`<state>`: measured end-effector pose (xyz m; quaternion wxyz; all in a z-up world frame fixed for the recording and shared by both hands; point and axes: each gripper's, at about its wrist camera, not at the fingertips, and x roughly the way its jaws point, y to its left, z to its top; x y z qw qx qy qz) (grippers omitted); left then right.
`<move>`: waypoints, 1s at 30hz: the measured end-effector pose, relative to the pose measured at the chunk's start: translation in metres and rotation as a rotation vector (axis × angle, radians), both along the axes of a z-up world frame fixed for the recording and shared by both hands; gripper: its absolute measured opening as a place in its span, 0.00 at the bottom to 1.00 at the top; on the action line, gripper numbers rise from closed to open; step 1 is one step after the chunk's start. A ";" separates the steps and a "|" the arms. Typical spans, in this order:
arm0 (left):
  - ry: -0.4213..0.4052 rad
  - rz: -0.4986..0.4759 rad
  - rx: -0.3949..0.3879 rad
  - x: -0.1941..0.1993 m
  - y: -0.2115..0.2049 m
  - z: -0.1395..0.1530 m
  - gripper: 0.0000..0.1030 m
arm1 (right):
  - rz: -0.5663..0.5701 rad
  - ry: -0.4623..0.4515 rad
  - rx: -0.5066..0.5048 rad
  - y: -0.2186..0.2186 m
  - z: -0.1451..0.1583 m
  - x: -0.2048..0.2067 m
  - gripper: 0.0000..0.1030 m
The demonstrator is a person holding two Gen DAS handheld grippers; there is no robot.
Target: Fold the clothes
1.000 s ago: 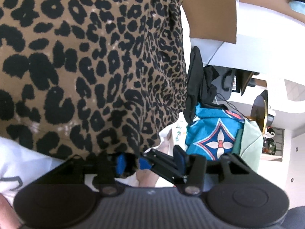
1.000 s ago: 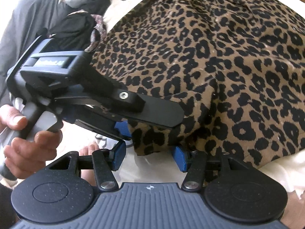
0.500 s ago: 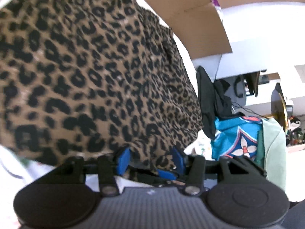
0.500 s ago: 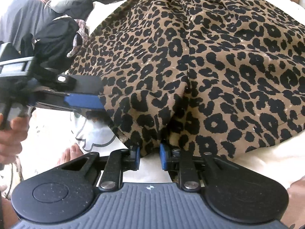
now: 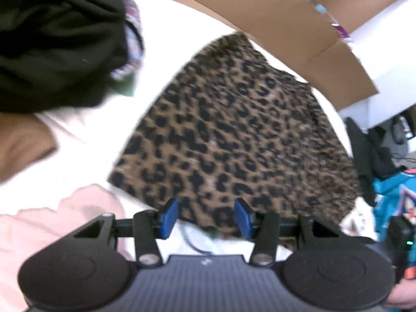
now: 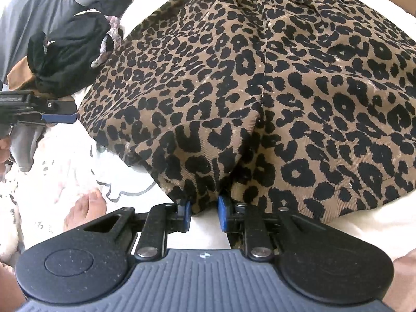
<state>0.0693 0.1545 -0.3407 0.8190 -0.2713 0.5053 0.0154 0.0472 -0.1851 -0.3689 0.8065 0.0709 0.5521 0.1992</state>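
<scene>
A leopard-print garment (image 6: 260,91) lies spread on a white sheet (image 6: 364,223), its gathered waistband at the far side. My right gripper (image 6: 204,208) is shut on the near hem, where the cloth bunches up between the blue pads. My left gripper (image 5: 205,217) hovers above the garment's (image 5: 234,135) near corner, open, with its pads wide apart and touching nothing. In the right wrist view the left gripper (image 6: 59,117) sits just off the garment's left edge. The left wrist view is blurred.
A heap of black clothes (image 5: 52,39) lies left of the garment, also in the right wrist view (image 6: 67,57). An open cardboard box (image 5: 286,26) stands behind. Teal printed cloth (image 5: 392,189) is at the right, pink cloth (image 5: 52,228) at the near left. A person's toes (image 6: 85,208) rest on the sheet.
My right gripper's jaws closed on the hem. My left gripper drew back and up from the garment's edge and turned, so more of the garment and the black heap came into its view.
</scene>
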 end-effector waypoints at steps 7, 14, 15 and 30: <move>0.012 0.080 0.134 0.004 0.024 -0.006 0.49 | 0.024 -0.009 -0.016 0.002 0.004 0.000 0.19; 0.038 0.092 0.135 0.011 0.042 -0.035 0.52 | 0.058 -0.020 -0.037 0.006 0.008 -0.001 0.10; 0.034 0.093 0.124 0.012 0.043 -0.039 0.51 | 0.063 -0.021 -0.041 0.006 0.009 -0.001 0.10; -0.070 0.087 0.119 0.016 0.059 0.004 0.03 | 0.106 0.032 -0.086 -0.001 0.017 -0.004 0.02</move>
